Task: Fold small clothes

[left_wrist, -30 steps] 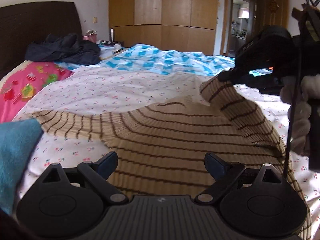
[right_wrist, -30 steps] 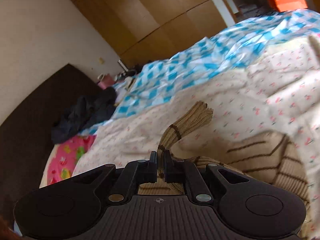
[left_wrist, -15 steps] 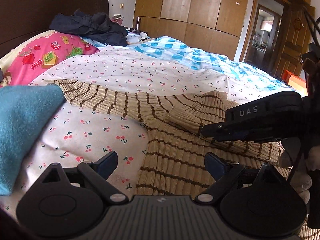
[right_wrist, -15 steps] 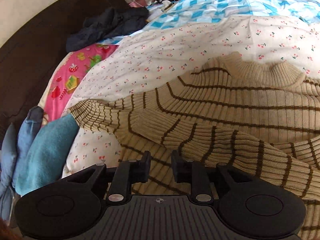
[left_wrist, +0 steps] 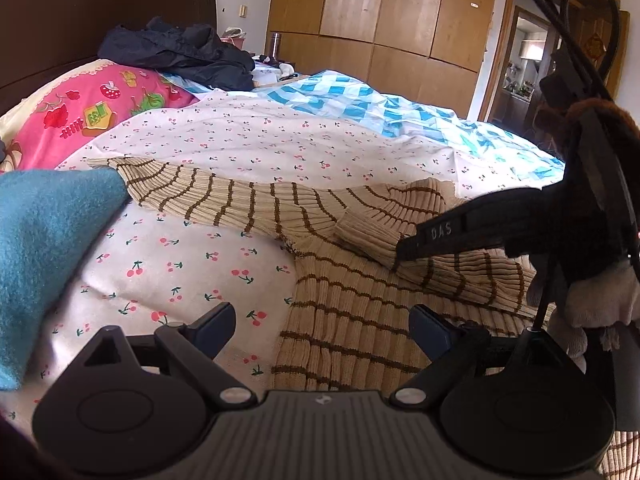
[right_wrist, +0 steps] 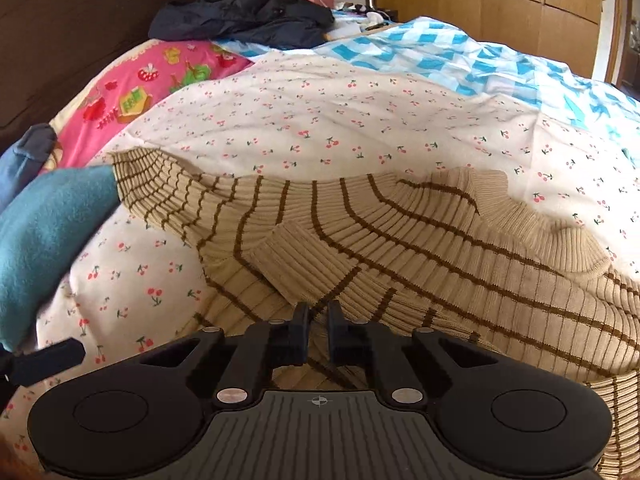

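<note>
A beige sweater with brown stripes lies flat on the cherry-print sheet. One sleeve stretches out to the left. The other sleeve is folded across the chest, and its cuff rests there. My right gripper hovers just behind that cuff, shut, with nothing between its fingers. My left gripper stands wide open and empty over the sweater's lower left edge.
A teal fleece overlaps the outstretched sleeve's end at the left. Behind lie a pink pillow, a dark jacket and a blue checked quilt. A gloved hand holds the right gripper.
The right gripper carried the lifted sleeve down across the sweater, let it go, and its jaws closed again. The left gripper shifted at first and has since held still, open.
</note>
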`<action>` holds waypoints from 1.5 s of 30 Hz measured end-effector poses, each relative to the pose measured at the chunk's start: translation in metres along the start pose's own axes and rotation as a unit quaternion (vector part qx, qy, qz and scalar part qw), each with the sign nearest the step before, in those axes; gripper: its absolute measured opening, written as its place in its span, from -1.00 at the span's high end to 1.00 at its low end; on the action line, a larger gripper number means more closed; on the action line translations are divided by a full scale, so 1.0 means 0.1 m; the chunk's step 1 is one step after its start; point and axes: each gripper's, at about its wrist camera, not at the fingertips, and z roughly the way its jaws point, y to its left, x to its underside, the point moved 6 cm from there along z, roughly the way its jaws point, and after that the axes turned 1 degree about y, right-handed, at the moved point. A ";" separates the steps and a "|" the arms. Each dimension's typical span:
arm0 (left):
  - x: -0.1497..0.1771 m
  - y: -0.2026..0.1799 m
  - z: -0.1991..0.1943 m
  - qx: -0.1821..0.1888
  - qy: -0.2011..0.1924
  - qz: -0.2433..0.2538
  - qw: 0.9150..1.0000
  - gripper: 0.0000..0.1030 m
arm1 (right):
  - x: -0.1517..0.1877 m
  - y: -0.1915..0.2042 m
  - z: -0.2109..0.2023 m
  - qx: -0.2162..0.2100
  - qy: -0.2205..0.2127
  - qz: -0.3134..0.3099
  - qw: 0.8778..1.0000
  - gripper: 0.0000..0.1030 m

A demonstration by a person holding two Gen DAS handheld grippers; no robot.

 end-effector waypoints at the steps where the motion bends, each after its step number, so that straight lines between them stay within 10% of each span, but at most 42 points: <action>1: 0.00 0.00 0.00 0.001 0.000 0.000 1.000 -0.89 | -0.04 -0.04 -0.04 0.000 -0.009 0.012 1.000 0.97; 8: -0.01 0.04 0.00 0.004 -0.001 -0.012 1.000 -0.89 | -0.31 -0.24 -0.23 -0.043 -0.041 0.068 0.996 0.75; 14: -0.02 0.06 -0.01 0.010 -0.001 -0.018 1.000 -0.89 | -0.04 0.08 -0.08 -0.030 0.004 -0.047 0.998 0.27; 20: -0.02 0.05 0.01 0.010 0.001 -0.018 1.000 -0.89 | 0.07 0.22 0.21 0.051 0.008 -0.134 0.990 0.46; 22: -0.02 0.06 0.01 0.011 0.002 -0.019 1.000 -0.89 | 0.00 0.10 0.23 0.045 0.012 -0.084 0.995 0.77; 28: -0.03 0.08 0.02 0.018 0.002 -0.031 0.999 -0.89 | -0.32 -0.45 -0.12 -0.029 -0.061 0.140 0.988 0.77; 33: -0.02 0.07 0.03 0.015 0.002 -0.028 1.000 -0.89 | -0.23 -0.24 0.00 -0.098 -0.003 0.106 0.990 0.10; 45: 0.02 -0.02 0.05 0.009 0.003 0.000 1.000 -0.89 | -0.07 -0.51 0.02 -0.003 0.001 0.019 1.000 0.11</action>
